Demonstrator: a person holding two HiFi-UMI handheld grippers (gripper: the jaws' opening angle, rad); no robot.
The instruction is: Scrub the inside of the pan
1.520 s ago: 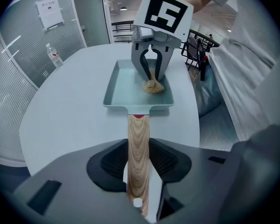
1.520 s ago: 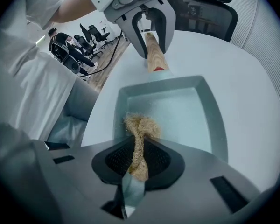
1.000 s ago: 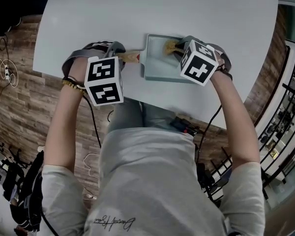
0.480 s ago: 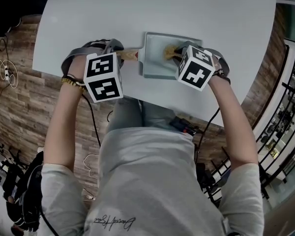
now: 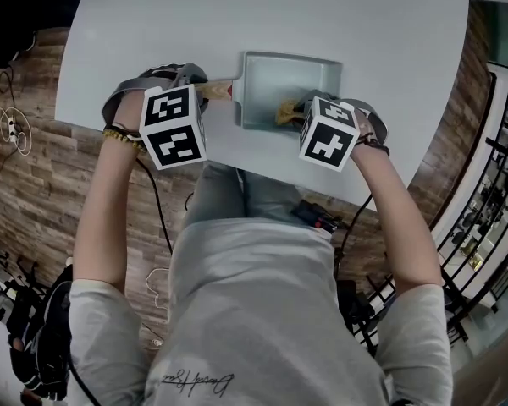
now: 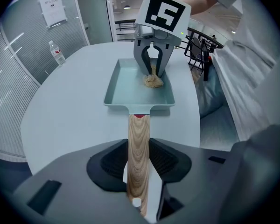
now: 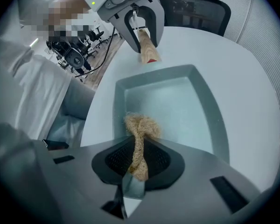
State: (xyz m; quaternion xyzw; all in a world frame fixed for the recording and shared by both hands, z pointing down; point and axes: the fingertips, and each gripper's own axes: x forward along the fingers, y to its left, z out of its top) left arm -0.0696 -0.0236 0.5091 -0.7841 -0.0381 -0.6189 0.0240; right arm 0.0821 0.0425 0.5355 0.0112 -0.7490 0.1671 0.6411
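A pale green rectangular pan (image 5: 279, 76) (image 6: 126, 83) (image 7: 186, 111) lies on the white table. Its wooden handle (image 5: 217, 90) (image 6: 139, 148) (image 7: 148, 50) points to the left in the head view. My left gripper (image 5: 201, 91) (image 6: 139, 160) is shut on that handle. My right gripper (image 5: 295, 111) (image 7: 137, 160) is shut on a tan fibrous scrubber (image 5: 284, 111) (image 6: 153, 80) (image 7: 141, 127). The scrubber's loose end rests on the pan's floor close to the near wall. The left gripper view shows the right gripper (image 6: 153, 66) standing upright over the pan.
The white table (image 5: 237, 15) ends just below the pan, at the person's lap. A water bottle (image 6: 59, 54) stands on the table well away from the pan. An office chair (image 7: 196, 3) is beyond the table.
My right gripper has drawn the scrubber from the pan's far side to its near side. The left gripper still holds the handle in the same spot.
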